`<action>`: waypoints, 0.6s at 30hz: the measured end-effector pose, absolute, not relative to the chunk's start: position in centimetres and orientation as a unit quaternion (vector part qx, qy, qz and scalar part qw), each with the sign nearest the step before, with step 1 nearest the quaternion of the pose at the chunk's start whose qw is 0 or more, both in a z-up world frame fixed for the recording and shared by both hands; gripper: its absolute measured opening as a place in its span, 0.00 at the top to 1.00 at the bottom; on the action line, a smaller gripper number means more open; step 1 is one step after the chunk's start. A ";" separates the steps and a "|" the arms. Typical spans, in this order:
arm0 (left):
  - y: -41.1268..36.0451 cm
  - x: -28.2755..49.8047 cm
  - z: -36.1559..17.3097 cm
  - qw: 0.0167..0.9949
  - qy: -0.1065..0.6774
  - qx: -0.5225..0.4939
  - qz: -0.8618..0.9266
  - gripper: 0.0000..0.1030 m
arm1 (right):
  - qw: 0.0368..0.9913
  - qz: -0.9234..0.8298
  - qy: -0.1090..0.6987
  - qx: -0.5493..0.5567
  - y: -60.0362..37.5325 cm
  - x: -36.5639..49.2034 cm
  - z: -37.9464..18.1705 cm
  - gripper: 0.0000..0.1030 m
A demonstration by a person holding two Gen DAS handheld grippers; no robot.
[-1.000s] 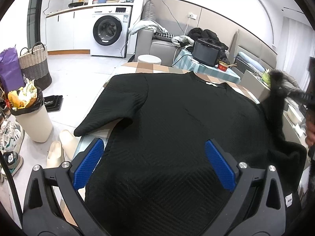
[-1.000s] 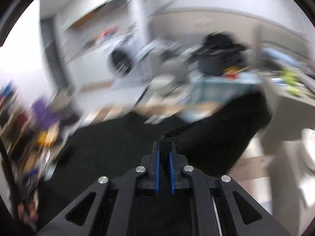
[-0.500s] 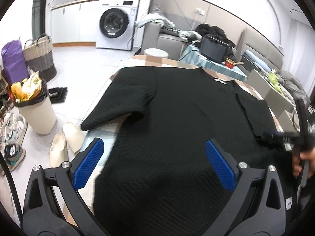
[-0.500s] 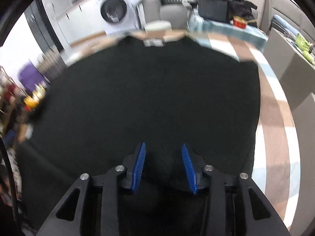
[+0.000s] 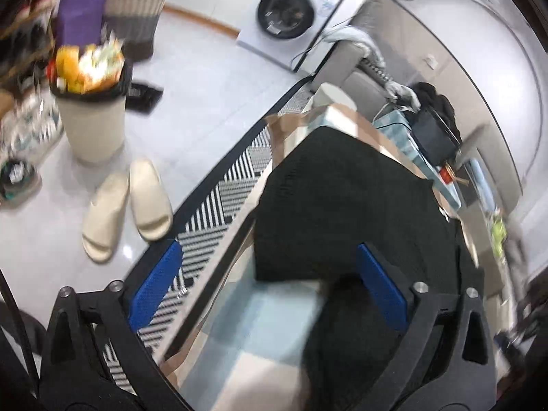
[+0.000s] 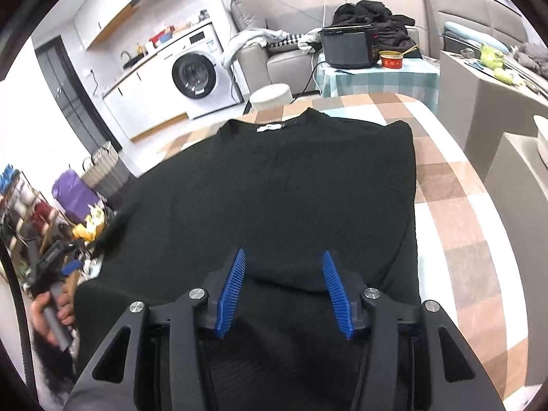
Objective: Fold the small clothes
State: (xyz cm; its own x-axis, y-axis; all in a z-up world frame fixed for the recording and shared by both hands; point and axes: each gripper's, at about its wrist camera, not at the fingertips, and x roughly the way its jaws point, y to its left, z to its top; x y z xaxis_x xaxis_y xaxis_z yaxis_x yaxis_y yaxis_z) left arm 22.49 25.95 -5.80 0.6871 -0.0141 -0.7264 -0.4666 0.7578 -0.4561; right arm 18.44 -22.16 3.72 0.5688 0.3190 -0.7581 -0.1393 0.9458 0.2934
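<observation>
Black top [image 6: 274, 188] lies flat on the checked table [image 6: 455, 212], right sleeve folded in; right gripper [image 6: 284, 287] has just been opening, holding nothing; left gripper [image 5: 270, 294] wide, empty — a hasty sleeve grab could drag the body askew.

To my right the checked surface [image 6: 455, 212] lies bare beside the black top [image 6: 274, 185] — open room along that whole edge. Beyond it, grey cabinets [image 6: 486, 102] stand close against the far right side. At the far end a round white stool [image 6: 270, 97] and a small draped table carrying a black cooker [image 6: 346, 49] and a red bowl [image 6: 390, 59] close off the way. Off my left edge the floor drops clear, though a striped rug [image 5: 222, 205], a pair of slippers [image 5: 126, 205] and a full bin [image 5: 90, 109] stand there — nothing between my left jaws but bare surface and the sleeve's edge.
</observation>
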 end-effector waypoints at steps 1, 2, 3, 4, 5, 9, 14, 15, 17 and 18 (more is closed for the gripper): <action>26.6 22.8 -6.4 0.854 0.376 -0.338 0.124 0.10 | 0.880 0.129 0.445 0.102 -22.1 18.1 3.8 0.53; 27.0 23.2 -7.1 0.848 0.380 -0.349 0.118 0.12 | 0.880 0.125 0.445 0.104 -22.1 18.0 3.9 0.53; 27.4 23.9 -7.7 0.843 0.388 -0.355 0.111 0.13 | 0.880 0.125 0.446 0.106 -22.0 17.8 3.8 0.53; 27.6 24.4 -8.2 0.841 0.394 -0.354 0.107 0.14 | 0.879 0.125 0.447 0.108 -22.0 17.8 3.7 0.53; 27.6 25.0 -8.6 0.839 0.403 -0.351 0.102 0.16 | 0.879 0.124 0.448 0.109 -21.9 17.8 3.7 0.53; 26.9 27.0 -9.9 0.837 0.424 -0.339 0.074 0.36 | 0.877 0.121 0.451 0.110 -21.8 18.2 2.8 0.53; 25.5 28.1 -9.4 0.850 0.411 -0.323 0.063 0.82 | 0.876 0.118 0.452 0.116 -22.3 17.4 2.6 0.53; 25.3 28.1 -9.0 0.857 0.407 -0.309 0.073 0.87 | 0.877 0.117 0.451 0.118 -22.4 17.3 2.6 0.53; 25.2 28.0 -8.2 0.865 0.396 -0.298 0.078 0.93 | 0.878 0.114 0.449 0.124 -22.9 16.9 2.6 0.53; 24.9 27.9 -7.4 0.872 0.387 -0.288 0.078 0.93 | 0.878 0.114 0.448 0.127 -23.1 16.7 2.6 0.53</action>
